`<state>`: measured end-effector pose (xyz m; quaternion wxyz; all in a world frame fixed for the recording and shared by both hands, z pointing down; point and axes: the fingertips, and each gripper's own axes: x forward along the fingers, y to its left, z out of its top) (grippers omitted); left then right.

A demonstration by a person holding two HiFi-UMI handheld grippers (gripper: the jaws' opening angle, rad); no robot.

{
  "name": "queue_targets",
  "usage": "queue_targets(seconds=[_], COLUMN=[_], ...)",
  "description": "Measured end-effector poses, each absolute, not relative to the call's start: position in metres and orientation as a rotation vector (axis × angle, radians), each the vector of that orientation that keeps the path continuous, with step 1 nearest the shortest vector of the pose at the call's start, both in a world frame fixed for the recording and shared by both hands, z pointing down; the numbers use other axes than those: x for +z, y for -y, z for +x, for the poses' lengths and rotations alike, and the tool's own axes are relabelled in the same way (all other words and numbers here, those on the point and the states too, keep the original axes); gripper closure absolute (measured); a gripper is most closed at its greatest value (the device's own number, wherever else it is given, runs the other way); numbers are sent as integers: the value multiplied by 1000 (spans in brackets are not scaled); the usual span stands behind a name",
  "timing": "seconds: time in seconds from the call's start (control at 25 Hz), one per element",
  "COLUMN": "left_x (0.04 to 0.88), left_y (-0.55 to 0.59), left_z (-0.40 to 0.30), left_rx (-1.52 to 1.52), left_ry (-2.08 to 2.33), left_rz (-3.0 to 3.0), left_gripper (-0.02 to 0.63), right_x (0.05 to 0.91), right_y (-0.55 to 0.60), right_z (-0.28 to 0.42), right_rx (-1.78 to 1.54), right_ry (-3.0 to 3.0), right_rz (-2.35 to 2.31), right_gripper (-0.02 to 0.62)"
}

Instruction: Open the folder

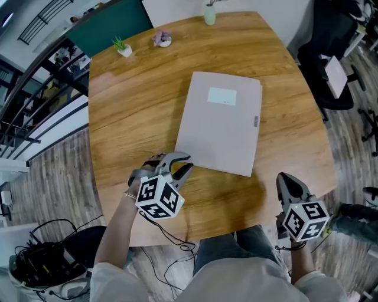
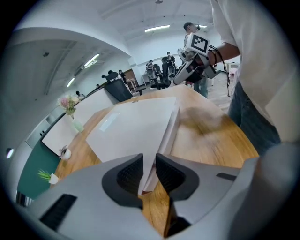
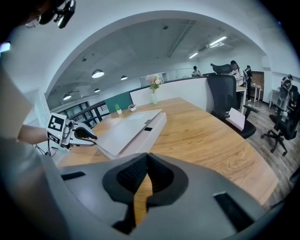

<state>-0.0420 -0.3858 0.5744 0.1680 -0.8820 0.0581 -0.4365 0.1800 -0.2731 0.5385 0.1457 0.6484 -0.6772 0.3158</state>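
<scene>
A pale grey folder with a white label lies closed on the round wooden table; it also shows as the folder in the left gripper view and the folder in the right gripper view. My left gripper sits at its near left corner. In its own view the left gripper has its jaws narrowly apart, with the cover's corner between them and a slim gap still showing. My right gripper hovers over the table's near right edge, away from the folder. Its own view shows the right gripper shut and empty.
At the table's far side stand a small potted plant, a little pot with pinkish flowers and a vase. A black office chair stands off the right edge. Cables lie on the floor at lower left.
</scene>
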Motion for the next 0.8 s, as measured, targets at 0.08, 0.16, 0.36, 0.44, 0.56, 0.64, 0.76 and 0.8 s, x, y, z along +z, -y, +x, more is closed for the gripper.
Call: queue_targets(seconds=[0.08, 0.16, 0.36, 0.44, 0.56, 0.64, 0.76, 0.8], left_x=[571, 567, 561, 557, 550, 543, 535, 534], left_y=[390, 396, 412, 417, 424, 431, 443, 447], left_z=[-41, -41, -41, -41, -43, -46, -58, -63], left_rx=[-1152, -1070, -924, -866, -763, -667, -479, -409], left_ry=[-262, -369, -591, -661, -776, -867, -1054, -1125], left_rz=[-2506, -2519, -2635, -2706, -2811, -2903, -3076, -3136], left_gripper=[532, 542, 565, 571, 580, 583, 586, 586], right_x=[536, 533, 525, 523, 519, 516, 513, 513], right_y=[273, 274, 274, 274, 274, 275, 277, 277], right_z=[177, 175, 172, 171, 171, 172, 169, 168], right_rx=[901, 891, 859, 848, 831, 817, 805, 803], right_ry=[1956, 1959, 1964, 1966, 1971, 1978, 1993, 1997], right_rz=[1861, 1856, 1850, 1849, 1846, 1841, 1829, 1824], right_gripper=[594, 594, 594, 594, 594, 594, 594, 594])
